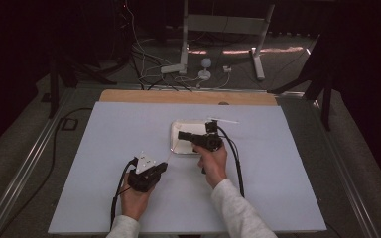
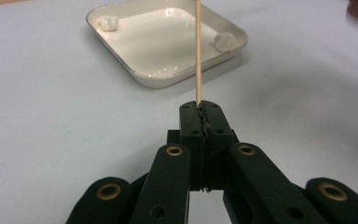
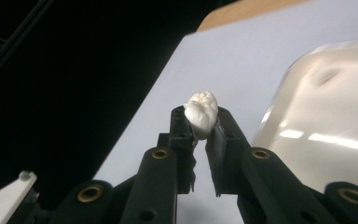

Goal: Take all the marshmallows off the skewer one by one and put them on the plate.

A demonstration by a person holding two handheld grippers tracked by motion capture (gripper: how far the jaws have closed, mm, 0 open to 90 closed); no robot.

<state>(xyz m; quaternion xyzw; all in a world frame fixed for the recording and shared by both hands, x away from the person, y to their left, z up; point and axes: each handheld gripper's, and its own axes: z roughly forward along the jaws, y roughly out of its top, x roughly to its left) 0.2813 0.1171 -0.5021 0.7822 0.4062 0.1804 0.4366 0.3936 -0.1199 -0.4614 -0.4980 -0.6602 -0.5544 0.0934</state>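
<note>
The left gripper (image 2: pixel 200 109) is clamped on a thin wooden skewer (image 2: pixel 198 51). The right gripper (image 3: pixel 201 122) pinches a white marshmallow (image 3: pixel 201 114) above the tray (image 2: pixel 135 74) at mid-table. Two marshmallows (image 2: pixel 225 42) remain in tray corners; none appears skewered yet.

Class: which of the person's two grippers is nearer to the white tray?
Right. The right gripper, shut on a marshmallow, is over the tray. The left gripper, shut on a skewer, sits on the near side of the tray, apart from it.
</note>
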